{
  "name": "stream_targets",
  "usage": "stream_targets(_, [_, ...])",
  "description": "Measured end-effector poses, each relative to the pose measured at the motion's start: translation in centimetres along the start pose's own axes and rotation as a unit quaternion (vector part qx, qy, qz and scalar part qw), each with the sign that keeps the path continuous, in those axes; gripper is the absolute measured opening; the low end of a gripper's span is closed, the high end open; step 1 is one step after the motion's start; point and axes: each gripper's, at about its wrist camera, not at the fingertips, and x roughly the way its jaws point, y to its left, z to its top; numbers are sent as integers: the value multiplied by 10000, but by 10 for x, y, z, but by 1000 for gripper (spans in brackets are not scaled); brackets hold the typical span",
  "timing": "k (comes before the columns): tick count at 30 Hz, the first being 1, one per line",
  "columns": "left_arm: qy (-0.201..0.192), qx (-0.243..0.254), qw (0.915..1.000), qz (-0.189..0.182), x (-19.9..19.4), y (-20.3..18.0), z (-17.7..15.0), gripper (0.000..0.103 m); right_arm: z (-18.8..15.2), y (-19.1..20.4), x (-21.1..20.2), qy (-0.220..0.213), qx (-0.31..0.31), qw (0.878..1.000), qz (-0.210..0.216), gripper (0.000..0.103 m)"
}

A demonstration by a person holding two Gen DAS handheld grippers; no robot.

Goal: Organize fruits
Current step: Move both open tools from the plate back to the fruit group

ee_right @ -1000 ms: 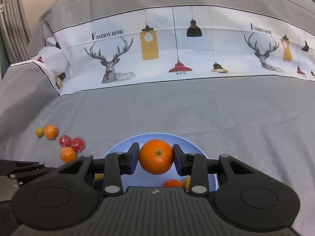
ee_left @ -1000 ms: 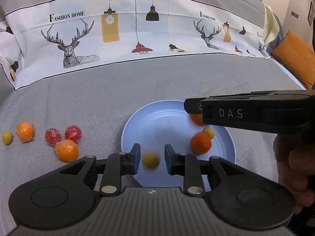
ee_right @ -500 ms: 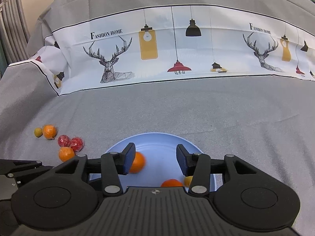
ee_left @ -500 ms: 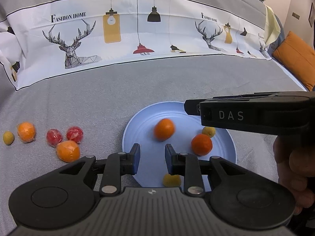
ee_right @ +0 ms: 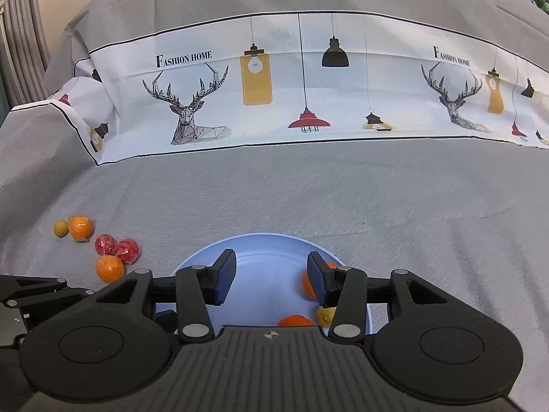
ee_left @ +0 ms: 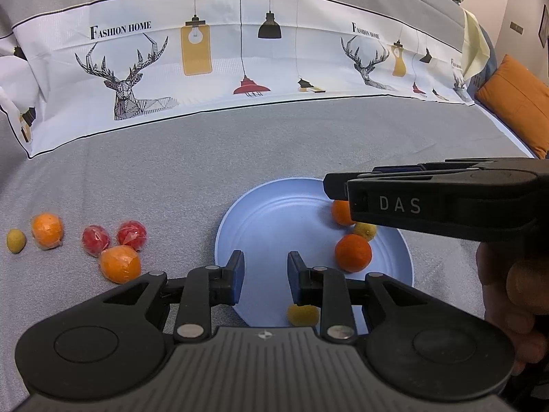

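Observation:
A blue plate (ee_left: 274, 226) lies on the grey cloth and also shows in the right wrist view (ee_right: 267, 285). On it are two oranges (ee_left: 352, 252) and two small yellow fruits (ee_left: 302, 314). My left gripper (ee_left: 264, 279) is open and empty over the plate's near rim. My right gripper (ee_right: 269, 279) is open and empty above the plate; an orange (ee_right: 308, 283) lies behind its right finger. Its side (ee_left: 429, 202) crosses the left wrist view. Loose on the cloth at the left lie two wrapped oranges (ee_left: 120, 263), two red fruits (ee_left: 131, 235) and a small yellow fruit (ee_left: 15, 240).
A white printed cloth band (ee_left: 240, 58) with deer and lamps runs along the back. An orange cushion (ee_left: 514, 103) sits at the far right. The person's hand (ee_left: 514, 295) holds the right gripper at the right.
My right gripper opened and dropped its orange, which rolled across the plate to its right side. The small yellow fruit left my left gripper and rolled to the plate's near rim.

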Motion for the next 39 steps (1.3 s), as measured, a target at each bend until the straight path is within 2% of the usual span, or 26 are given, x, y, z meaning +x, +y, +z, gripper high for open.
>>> stream_targets(23, [-61,-102,9999,112,-3,6,0,30,1,4,-2,-118,-22,9999,18,46])
stream_targets(26, [-297,-180,9990,276,-14,12,3,26,3,4,-3,-180,22,9998,79,36])
stream_targets(28, [-479,-180,9979,391,-25,16,5,25,4,4,-4,-246,91,9996,123,35])
stream_targets(30, [-537,-215,9976,376,-36,22,8,25,5,5,-5,-311,144,9992,183,30])
stream_targets(32, [-571,-154,9974,420,-47,30,15,25,5,7,-7,-375,177,9987,282,30])
stream_targets(34, [-559,-49,9971,507,-56,42,23,25,5,9,-10,-429,175,9983,367,30])
stream_targets(37, [-553,115,9942,914,-64,66,29,25,6,13,-13,-511,121,9974,495,30])
stream_targets(39, [-327,-179,9942,1005,-59,90,26,25,7,15,-14,-559,74,9968,565,31])
